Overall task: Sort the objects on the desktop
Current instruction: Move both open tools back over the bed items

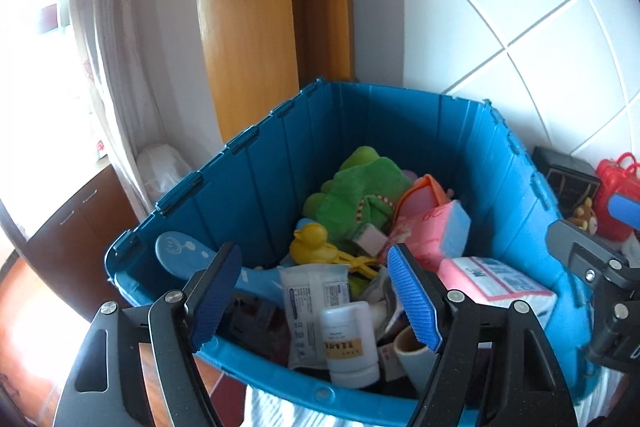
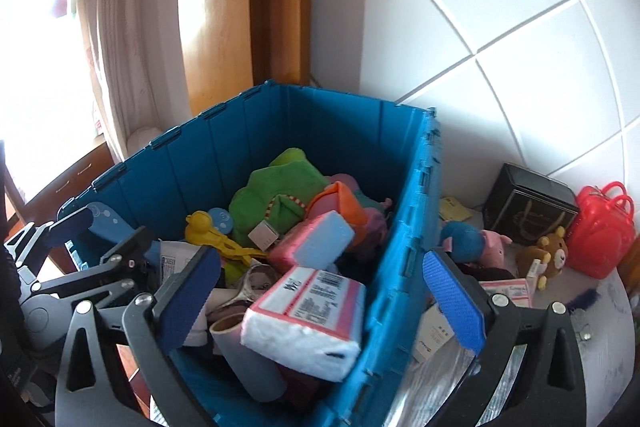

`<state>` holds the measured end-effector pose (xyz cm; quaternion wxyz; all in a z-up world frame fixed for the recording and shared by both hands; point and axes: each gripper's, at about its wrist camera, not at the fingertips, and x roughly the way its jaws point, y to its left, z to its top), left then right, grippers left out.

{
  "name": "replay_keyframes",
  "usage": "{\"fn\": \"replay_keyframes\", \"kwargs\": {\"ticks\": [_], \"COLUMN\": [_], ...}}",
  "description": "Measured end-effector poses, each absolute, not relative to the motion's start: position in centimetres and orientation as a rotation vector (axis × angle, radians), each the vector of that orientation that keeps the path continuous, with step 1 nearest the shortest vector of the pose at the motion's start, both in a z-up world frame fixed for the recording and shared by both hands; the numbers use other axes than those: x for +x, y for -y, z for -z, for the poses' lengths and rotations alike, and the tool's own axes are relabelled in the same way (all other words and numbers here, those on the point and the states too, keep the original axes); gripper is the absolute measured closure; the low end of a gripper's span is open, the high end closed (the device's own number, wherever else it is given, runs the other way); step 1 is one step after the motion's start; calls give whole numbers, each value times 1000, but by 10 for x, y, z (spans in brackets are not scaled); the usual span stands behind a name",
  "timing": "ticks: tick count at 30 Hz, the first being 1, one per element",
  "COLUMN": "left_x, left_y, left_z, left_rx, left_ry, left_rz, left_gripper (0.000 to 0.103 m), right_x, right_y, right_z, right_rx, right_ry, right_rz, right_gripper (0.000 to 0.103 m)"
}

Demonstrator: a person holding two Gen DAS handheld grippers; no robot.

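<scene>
A blue plastic crate (image 1: 256, 179) (image 2: 404, 227) stands against the tiled wall, filled with sorted items: a green plush (image 1: 360, 191) (image 2: 276, 187), a yellow duck toy (image 1: 310, 243) (image 2: 202, 225), a pink tissue pack (image 1: 496, 279) (image 2: 308, 311), a pink-and-blue sponge (image 1: 436, 227) (image 2: 316, 239) and a white bottle (image 1: 350, 339). My left gripper (image 1: 316, 301) is open and empty above the crate's near side. My right gripper (image 2: 324, 297) is open and empty, straddling the crate's right wall.
On the table right of the crate lie a black box (image 2: 528, 205), a red toy handbag (image 2: 600, 231), a brown bear toy (image 2: 548, 255), a blue-and-pink plush (image 2: 476, 241) and small cartons (image 2: 438, 333). A wooden door and a curtain are behind the crate.
</scene>
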<state>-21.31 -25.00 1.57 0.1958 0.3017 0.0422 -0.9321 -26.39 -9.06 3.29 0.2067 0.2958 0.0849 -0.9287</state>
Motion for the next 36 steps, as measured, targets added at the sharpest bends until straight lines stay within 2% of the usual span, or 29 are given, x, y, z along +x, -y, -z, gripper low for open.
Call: {"fn": "replay_keyframes", "kwargs": {"ticks": [10, 17, 22, 27, 36], "left_x": [-179, -182, -201, -229, -278], "left_y": [177, 78, -18, -81, -128], "left_z": [-38, -47, -32, -1, 46], "left_rx": [746, 707, 775, 890, 1059], "left_ry": [-151, -84, -7, -5, 37], "left_rz": [2760, 2909, 2987, 2943, 2801], "left_gripper": [23, 20, 20, 20, 20], "right_x": [-222, -212, -214, -233, -278], "right_y": [-17, -140, -233, -319, -385], "right_z": [-42, -31, -17, 7, 52], "right_rx": [770, 856, 927, 1030, 1198], "right_ry": [-118, -1, 51, 94, 147], "right_rz": [2732, 2872, 2922, 2935, 2869], "right_gripper": [0, 0, 0, 0, 0]}}
